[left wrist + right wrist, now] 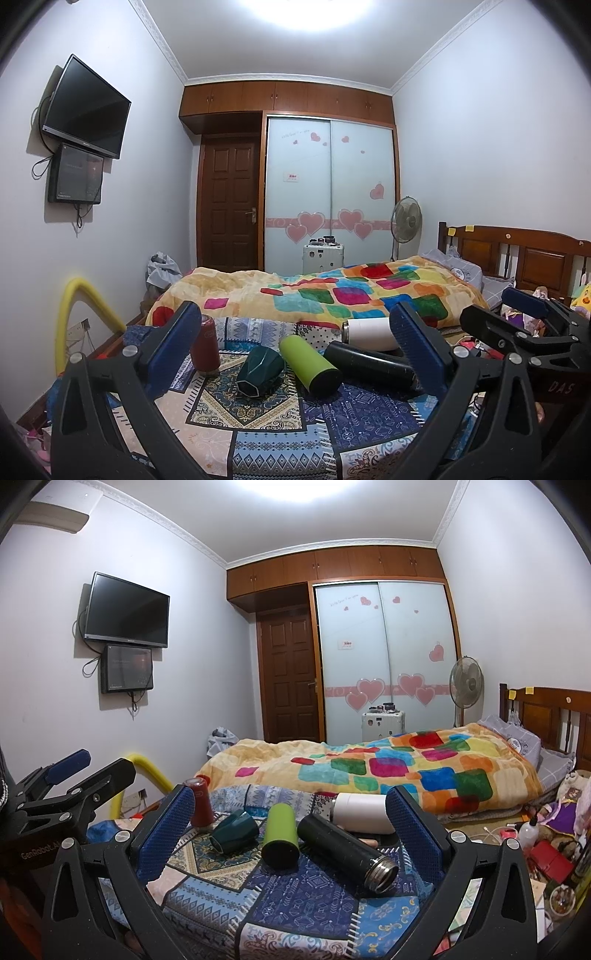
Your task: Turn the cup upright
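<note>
Dark green faceted cup is on its side on the patterned quilt, open mouth toward the cameras, just right of the upright red bottle. In the right wrist view the cup shows its hollow interior; its far end is hidden behind its own body.

Just right of the cup: lime green tumbler, also lying down, dark base facing the lens. Next over, a black flask on its side, steel threaded neck visible only from the right wrist; in the left wrist view that end is blocked by a blue pad. White bottle lies behind the flask, right end cut off by the gripper finger in both views. Whether tumbler and flask touch: can't tell.

Left gripper: jaws spread wide, nothing between the pads, hovering short of the items. Right gripper: same, wide apart, holding nothing. Each gripper shows at the edge of the other's view, partly cropped.

Behind: colourful checked blanket heaped on the bed, wooden headboard partly hidden. Clutter at right edge of the right wrist view is too distorted to identify.
</note>
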`<state>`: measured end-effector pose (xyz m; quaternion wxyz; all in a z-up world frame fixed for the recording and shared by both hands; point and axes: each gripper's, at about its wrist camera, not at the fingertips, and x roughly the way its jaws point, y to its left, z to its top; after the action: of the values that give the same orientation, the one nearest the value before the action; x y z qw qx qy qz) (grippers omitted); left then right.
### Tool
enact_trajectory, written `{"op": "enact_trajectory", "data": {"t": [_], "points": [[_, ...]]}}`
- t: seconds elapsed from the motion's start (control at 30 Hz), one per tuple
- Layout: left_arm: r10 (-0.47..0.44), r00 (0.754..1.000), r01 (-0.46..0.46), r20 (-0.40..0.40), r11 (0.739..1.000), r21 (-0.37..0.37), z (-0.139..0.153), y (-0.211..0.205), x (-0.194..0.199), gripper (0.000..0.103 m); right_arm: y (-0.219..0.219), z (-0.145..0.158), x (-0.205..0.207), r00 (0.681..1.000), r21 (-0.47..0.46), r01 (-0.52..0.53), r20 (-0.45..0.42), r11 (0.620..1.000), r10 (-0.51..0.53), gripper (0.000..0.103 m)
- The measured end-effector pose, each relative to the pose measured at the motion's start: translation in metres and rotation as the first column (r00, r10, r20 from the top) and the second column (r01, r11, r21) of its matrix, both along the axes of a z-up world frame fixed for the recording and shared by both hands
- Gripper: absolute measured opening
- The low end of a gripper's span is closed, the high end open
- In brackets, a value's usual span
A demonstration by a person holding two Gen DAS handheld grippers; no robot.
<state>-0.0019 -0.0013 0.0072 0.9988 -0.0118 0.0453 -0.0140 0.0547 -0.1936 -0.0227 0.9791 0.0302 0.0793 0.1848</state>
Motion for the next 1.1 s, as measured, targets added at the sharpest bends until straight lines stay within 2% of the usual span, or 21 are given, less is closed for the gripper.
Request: {"op": "enact_trajectory", "data": {"t": [1.1], "points": [[-0.005,1.000,0.005,0.000,1.000,-0.003,-0.0051,-0.0006,0.0036,0.103,-0.0004,-0.0065,0.0055,1.000,-0.001,0.001,-0.004,1.000,-0.001,0.103]]}}
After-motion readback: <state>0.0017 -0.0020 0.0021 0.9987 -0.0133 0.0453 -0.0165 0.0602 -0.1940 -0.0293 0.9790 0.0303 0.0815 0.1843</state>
